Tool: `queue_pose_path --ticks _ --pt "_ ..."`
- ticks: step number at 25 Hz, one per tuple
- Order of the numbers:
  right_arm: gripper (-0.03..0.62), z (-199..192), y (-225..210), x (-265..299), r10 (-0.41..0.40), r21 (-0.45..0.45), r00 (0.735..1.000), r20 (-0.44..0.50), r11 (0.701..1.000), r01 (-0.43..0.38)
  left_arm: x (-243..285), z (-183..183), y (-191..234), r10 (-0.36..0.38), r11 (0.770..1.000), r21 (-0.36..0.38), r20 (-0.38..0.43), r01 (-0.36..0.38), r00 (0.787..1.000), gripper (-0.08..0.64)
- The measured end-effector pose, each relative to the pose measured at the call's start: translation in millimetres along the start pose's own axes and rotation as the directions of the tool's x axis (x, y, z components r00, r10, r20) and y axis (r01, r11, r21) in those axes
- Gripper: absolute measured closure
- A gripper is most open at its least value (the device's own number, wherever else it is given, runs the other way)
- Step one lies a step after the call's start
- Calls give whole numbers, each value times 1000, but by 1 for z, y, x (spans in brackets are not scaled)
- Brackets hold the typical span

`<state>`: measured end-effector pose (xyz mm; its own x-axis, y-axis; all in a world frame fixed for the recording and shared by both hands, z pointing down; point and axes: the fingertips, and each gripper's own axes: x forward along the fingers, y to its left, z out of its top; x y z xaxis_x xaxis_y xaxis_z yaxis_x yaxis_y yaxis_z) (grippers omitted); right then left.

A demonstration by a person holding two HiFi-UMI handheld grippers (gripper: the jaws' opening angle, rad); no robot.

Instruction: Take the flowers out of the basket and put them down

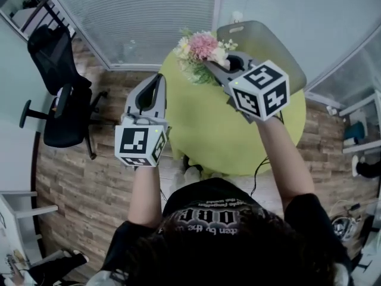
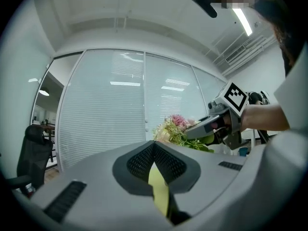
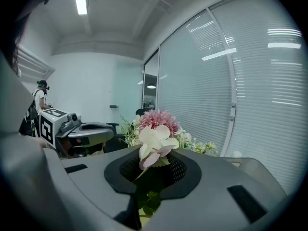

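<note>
A bunch of flowers (image 1: 199, 49), pink and cream blooms with green leaves, hangs in the air over the far edge of the round green table (image 1: 202, 130). My right gripper (image 1: 213, 67) is shut on its stems. In the right gripper view the blooms (image 3: 156, 129) rise just past the jaws (image 3: 149, 177), which hold the dark stems. My left gripper (image 1: 158, 79) is shut with nothing in it, raised over the table's left edge, apart from the flowers. The left gripper view shows the bunch (image 2: 175, 126) and the right gripper (image 2: 195, 131) ahead to the right. No basket is in view.
A grey chair back (image 1: 262, 40) stands behind the table. A black office chair (image 1: 59, 88) sits on the wooden floor at the left. A glass wall with blinds (image 1: 149, 16) runs along the far side. A person (image 3: 36, 109) stands far off.
</note>
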<state>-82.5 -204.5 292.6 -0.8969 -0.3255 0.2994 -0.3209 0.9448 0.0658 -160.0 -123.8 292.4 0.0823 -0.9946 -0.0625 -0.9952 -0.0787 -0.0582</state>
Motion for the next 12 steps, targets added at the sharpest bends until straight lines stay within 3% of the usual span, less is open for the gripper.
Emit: queue_pose_path --ticks 12 --pt "517 -66 37 73 84 96 995 56 991 -89 -28 -18 44 84 996 -9 -24 -84 996 558"
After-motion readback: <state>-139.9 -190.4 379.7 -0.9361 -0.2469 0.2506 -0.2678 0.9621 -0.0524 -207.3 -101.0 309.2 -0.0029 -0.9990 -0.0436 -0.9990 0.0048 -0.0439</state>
